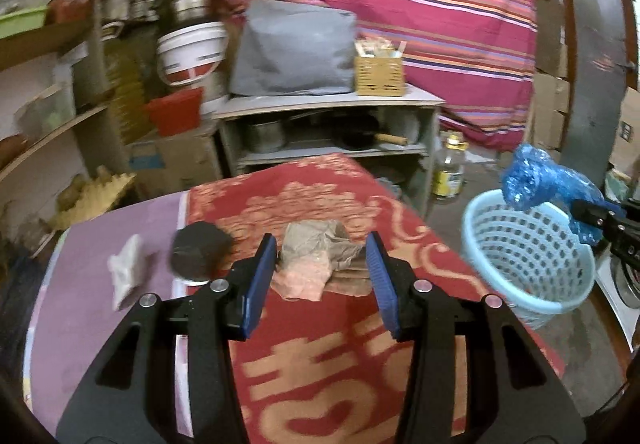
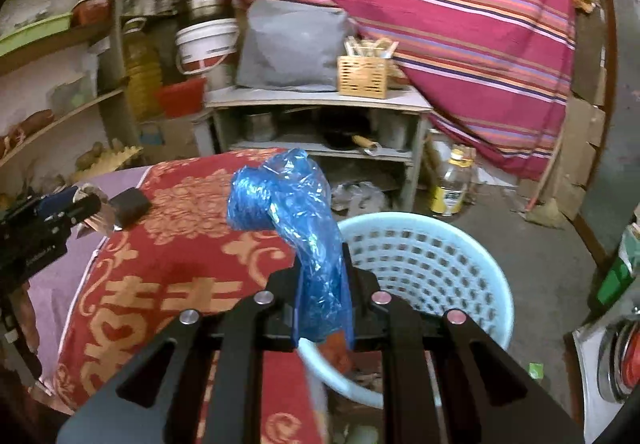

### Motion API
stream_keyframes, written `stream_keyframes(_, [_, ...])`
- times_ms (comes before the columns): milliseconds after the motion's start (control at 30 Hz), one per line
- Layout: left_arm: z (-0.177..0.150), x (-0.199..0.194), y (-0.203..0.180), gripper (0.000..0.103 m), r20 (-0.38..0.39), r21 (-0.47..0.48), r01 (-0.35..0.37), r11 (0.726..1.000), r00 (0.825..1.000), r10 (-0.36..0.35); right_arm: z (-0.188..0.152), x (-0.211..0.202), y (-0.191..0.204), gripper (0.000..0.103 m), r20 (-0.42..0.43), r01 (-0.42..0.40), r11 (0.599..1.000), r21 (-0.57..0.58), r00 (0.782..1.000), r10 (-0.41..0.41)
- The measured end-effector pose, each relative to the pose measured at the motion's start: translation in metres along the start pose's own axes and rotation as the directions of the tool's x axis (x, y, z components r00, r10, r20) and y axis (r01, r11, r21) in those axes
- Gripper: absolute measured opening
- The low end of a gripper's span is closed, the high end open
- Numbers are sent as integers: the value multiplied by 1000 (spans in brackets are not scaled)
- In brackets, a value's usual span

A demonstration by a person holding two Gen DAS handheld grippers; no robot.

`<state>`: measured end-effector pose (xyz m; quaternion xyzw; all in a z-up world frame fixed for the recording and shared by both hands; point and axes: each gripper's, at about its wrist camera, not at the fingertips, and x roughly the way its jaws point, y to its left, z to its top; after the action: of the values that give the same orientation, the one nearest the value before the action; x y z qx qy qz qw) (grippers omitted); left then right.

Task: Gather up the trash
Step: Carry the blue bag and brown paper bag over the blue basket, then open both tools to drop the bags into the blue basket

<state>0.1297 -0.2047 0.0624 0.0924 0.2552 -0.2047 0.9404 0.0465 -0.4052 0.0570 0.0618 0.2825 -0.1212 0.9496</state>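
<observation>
My left gripper (image 1: 322, 244) is shut on a crumpled brown and pink wrapper (image 1: 316, 260), which sits between its blue pads above the red patterned cloth (image 1: 320, 372). A black lump (image 1: 200, 252) and a white scrap (image 1: 126, 272) lie on the surface to its left. My right gripper (image 2: 323, 260) is shut on a twisted blue plastic bag (image 2: 276, 199), held at the near rim of the light-blue mesh basket (image 2: 440, 256). The left wrist view shows that basket (image 1: 528, 256) at right, with the blue bag (image 1: 536, 179) above its far rim.
A grey low cabinet (image 1: 328, 103) with pots stands behind, carrying a grey bag and a wicker box (image 1: 378, 75). A glass bottle (image 2: 452, 183) stands on the floor by the basket. Wooden shelves (image 1: 48, 131) fill the left, and a striped red cloth (image 1: 420, 3) hangs behind.
</observation>
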Motion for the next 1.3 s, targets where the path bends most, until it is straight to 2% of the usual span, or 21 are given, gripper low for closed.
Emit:
stream_keyframes(367, [10,36,-83,45,-13,26,162,987,987,-161,-19,9,-58,16,-42,87,995,58,996,-85])
stream_keyframes(500, [9,49,-113,45,-25,40,196,980,980,-195,-20,9,-79,16,-49,98,989,113,994,-93])
stream_keyframes(667, [9,64,-144,45,-44,42,246,968,969,-244,-25,15,-92,16,-72,117,984,130,991,-109])
stream_keyframes(867, [7,83,-162,45,-75,31,288,957,956,-285,-30,20,-104,16,-88,132,979,154,989,-119])
stream_keyframes(1200, [5,95,-173,48,-101,34,300,953,950,-295,-30,23,-107,16,-94,130,977,169,989,-115])
stream_keyframes(1300, [5,93,-172,58,-95,39,294,955,953,-289,-29,24,-107,16,-96,132,977,169,989,-117])
